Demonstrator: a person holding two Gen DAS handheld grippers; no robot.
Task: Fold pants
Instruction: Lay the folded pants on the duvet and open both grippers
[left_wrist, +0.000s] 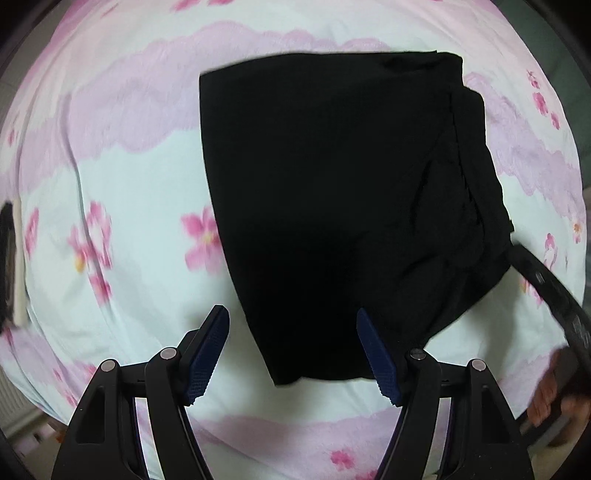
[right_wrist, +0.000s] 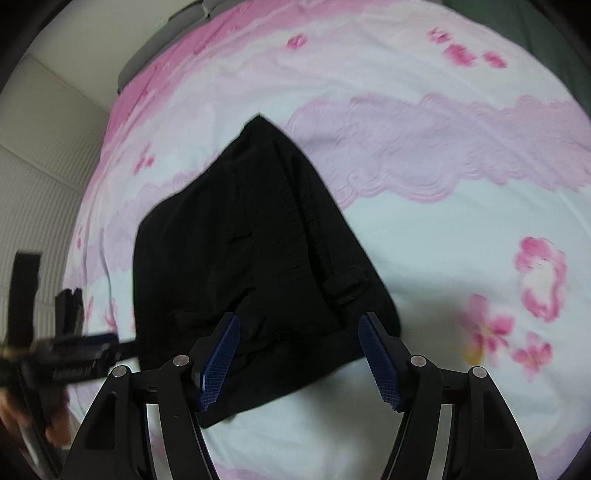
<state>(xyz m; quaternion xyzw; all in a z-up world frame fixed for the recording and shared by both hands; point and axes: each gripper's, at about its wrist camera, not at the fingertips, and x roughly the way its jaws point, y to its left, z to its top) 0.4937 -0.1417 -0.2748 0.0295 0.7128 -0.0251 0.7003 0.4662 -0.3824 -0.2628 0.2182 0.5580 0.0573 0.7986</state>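
Black pants (left_wrist: 332, 206) lie folded into 1 compact stack on our floral quilt (left_wrist: 122, 192). Left gripper (left_wrist: 291, 350) and right gripper (right_wrist: 299, 358) hover open, holding nothing; we judge folding nearly finished.

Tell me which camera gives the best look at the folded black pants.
The left wrist view. There the pants lie nearly whole from above on the floral bedsheet, with all edges and the layered side clear. The right wrist view shows them at a slant, the near edge partly behind that gripper's fingers.
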